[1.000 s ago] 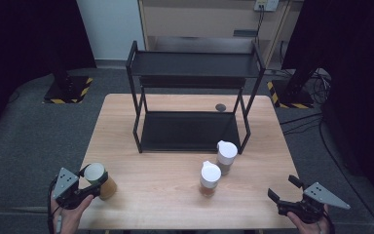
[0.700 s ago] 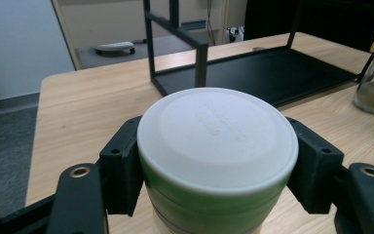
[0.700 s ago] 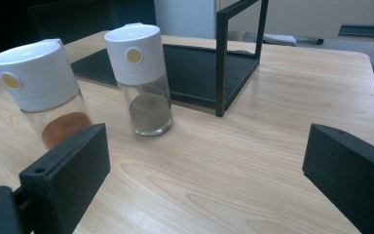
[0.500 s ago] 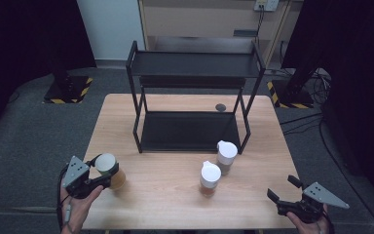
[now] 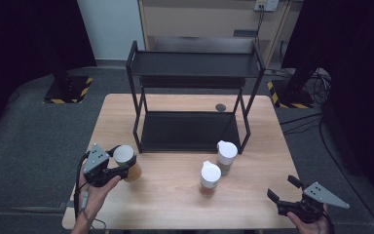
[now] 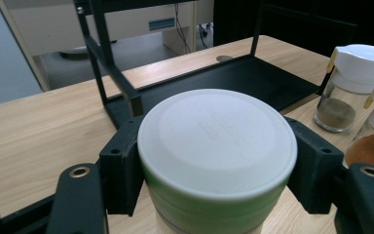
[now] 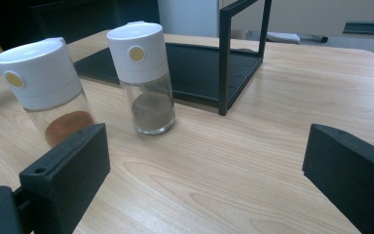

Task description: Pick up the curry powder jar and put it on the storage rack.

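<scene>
Black two-tier rack (image 5: 195,97) stands on the tabletop (image 5: 253,195), both shelves bare. Left gripper (image 5: 119,165) pinches a white-lidded jar (image 5: 126,162), lid embossing unreadable; it has moved inward toward the rack since earlier. Two white-capped shakers: brown powder (image 5: 210,178), grey powder (image 5: 226,157). Right gripper (image 5: 285,190) spread, unmoved.

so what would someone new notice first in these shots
Probably the white-lidded jar clamped in the left tongs at the table's near left. Then the two white-capped shakers standing mid-table before the black two-tier rack, with the right tongs open at the near right.
</scene>
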Demonstrator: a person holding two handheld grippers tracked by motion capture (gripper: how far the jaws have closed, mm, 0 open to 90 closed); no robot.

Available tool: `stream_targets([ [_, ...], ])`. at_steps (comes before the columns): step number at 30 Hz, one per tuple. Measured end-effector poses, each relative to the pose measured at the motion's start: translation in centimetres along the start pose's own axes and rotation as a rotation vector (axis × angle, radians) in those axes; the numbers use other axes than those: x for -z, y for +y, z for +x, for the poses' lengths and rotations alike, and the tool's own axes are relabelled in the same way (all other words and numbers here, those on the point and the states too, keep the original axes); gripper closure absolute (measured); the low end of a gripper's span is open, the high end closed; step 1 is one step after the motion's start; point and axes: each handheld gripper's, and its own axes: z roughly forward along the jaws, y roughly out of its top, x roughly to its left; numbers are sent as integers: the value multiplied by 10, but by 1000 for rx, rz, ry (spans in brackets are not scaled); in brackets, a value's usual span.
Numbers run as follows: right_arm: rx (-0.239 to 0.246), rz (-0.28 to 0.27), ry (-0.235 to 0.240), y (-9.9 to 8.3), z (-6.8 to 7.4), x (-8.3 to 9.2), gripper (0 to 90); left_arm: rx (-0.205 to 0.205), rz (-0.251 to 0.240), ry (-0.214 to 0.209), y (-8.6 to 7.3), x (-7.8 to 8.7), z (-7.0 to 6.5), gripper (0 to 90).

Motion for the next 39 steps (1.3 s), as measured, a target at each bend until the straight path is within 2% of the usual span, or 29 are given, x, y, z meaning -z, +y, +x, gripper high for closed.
stream_targets([
  [2,-3,5,3,0,0,0,41,3,2,-13,6,-7,0,316],
  [12,-4,7,3,0,0,0,42,-21,12,-9,25,-28,-7,315],
  [17,-5,6,3,0,-1,0,42,-5,4,-11,32,-36,-9,316],
  [22,-4,6,3,0,0,0,42,-12,1,-12,39,-44,-12,316],
  [26,-4,5,3,0,0,0,43,-22,2,1,45,-52,-16,315],
  [28,-4,4,4,0,-1,0,43,-40,8,18,48,-57,-18,315],
  [30,-3,4,4,0,-1,0,43,-32,7,34,50,-62,-20,316],
  [33,-4,4,6,0,-1,0,44,-19,-1,36,53,-69,-19,316],
  [35,-5,4,6,0,-1,0,44,-30,-1,46,56,-74,-20,316],
  [39,-6,3,7,0,-1,0,44,-26,0,60,61,-84,-21,316],
])
